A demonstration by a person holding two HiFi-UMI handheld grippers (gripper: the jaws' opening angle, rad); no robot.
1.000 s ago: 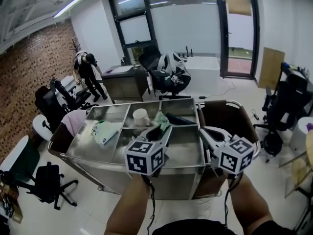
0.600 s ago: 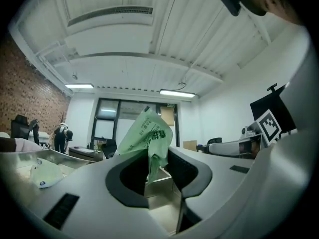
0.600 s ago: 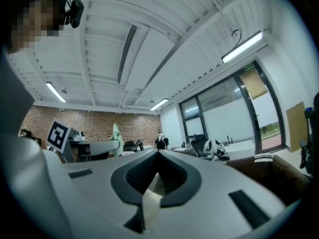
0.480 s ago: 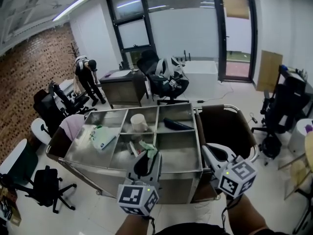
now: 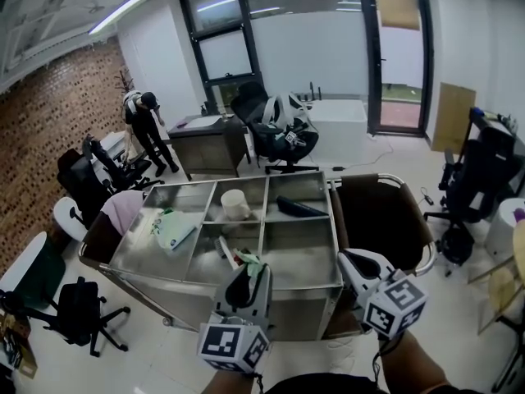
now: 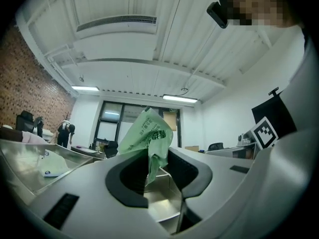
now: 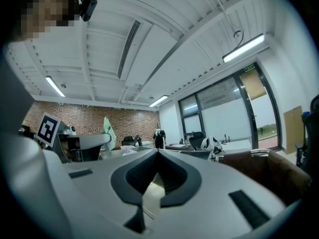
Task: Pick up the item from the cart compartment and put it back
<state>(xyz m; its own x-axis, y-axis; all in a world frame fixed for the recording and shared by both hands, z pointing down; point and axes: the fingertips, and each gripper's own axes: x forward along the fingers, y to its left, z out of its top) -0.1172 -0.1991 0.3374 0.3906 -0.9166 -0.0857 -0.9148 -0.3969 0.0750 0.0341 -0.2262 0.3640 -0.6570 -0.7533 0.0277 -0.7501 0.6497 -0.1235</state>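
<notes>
In the head view my left gripper (image 5: 250, 269) hangs over the front edge of the steel cart (image 5: 299, 245), shut on a crumpled light green packet (image 5: 251, 263). The left gripper view shows that packet (image 6: 149, 136) sticking up from between the closed jaws of the left gripper (image 6: 155, 156). To the right, my right gripper (image 5: 346, 258) is held near the cart's front right corner, and in its own view the right gripper (image 7: 158, 152) has its jaws together with nothing in them. The green packet (image 7: 107, 126) also shows at the left of that view.
The cart's compartments hold a white cup (image 5: 235, 203), a black item (image 5: 299, 209), a pale green pack (image 5: 174, 228) and a small red and white item (image 5: 228, 253). A brown bag (image 5: 381, 216) hangs at the cart's right end. Office chairs (image 5: 78, 306) and a person (image 5: 148, 125) stand around.
My left gripper has drawn back from the middle compartments towards me, carrying the green packet to the cart's front edge. The right gripper has also pulled back a little.
</notes>
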